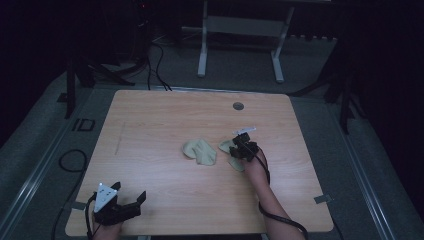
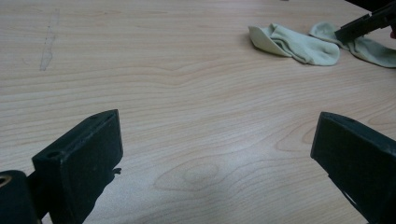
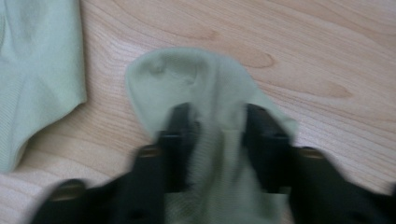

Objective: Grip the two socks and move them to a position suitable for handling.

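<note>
Two pale green socks lie on the wooden table (image 1: 165,115). One sock (image 1: 200,151) (image 2: 294,44) (image 3: 37,70) lies folded near the middle. The second sock (image 1: 226,145) (image 2: 373,49) (image 3: 187,74) lies just right of it. My right gripper (image 1: 243,147) (image 3: 219,126) is down on this second sock, and its fabric is bunched between the two jaws, which pinch it. My left gripper (image 1: 130,192) (image 2: 215,158) rests at the table's near left corner, jaws wide apart with bare wood between them. The right gripper (image 2: 362,25) also shows far off in the left gripper view.
A round grommet (image 1: 238,106) sits near the table's far edge. A faint pencil line (image 2: 49,42) marks the wood at the left. Behind the table, a white stand (image 1: 240,30) and cables (image 1: 155,65) lie on the grey floor.
</note>
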Available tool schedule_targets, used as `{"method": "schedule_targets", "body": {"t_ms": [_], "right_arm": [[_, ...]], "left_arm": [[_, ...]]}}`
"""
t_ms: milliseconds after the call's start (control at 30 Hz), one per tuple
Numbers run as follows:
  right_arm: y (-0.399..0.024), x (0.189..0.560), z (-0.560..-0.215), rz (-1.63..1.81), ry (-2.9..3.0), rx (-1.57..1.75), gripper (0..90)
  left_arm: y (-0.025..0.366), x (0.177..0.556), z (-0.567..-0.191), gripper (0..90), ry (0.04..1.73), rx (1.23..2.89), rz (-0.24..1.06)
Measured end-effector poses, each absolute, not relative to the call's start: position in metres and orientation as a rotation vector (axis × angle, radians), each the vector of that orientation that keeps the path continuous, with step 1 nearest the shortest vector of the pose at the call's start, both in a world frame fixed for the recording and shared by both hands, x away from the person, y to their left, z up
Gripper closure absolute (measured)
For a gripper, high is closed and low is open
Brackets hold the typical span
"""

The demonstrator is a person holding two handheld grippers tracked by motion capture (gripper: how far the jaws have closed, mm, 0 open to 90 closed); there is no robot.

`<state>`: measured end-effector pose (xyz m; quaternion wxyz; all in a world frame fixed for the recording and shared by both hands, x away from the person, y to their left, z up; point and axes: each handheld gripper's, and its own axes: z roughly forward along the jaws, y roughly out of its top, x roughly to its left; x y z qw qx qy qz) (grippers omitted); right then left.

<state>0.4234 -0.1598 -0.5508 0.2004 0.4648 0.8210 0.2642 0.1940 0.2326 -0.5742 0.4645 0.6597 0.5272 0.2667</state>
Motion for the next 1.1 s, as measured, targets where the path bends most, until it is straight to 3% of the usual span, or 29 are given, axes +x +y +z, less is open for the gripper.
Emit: {"method": "schedule_targets", "body": {"t_ms": [33,133,500,1100], "right_arm": [[-0.158,0.422,-0.55,0.725,2.296,1.286,75.6],[-0.155,0.421,-0.549,0.677,2.311,1.245,80.6],[-0.164,0.399,-0.519,0.735,2.324,1.209,81.8],[-0.169,0.316,-0.477,0.897,2.385,1.007,81.8]], "left_arm": [[0.232,0.194,-0.575,2.1,1.299,1.621,0.65],[0.232,0.194,-0.575,2.1,1.298,1.622,0.649],[0.232,0.195,-0.575,2.1,1.306,1.622,0.643],[0.225,0.196,-0.576,2.1,1.307,1.637,0.627]]}}
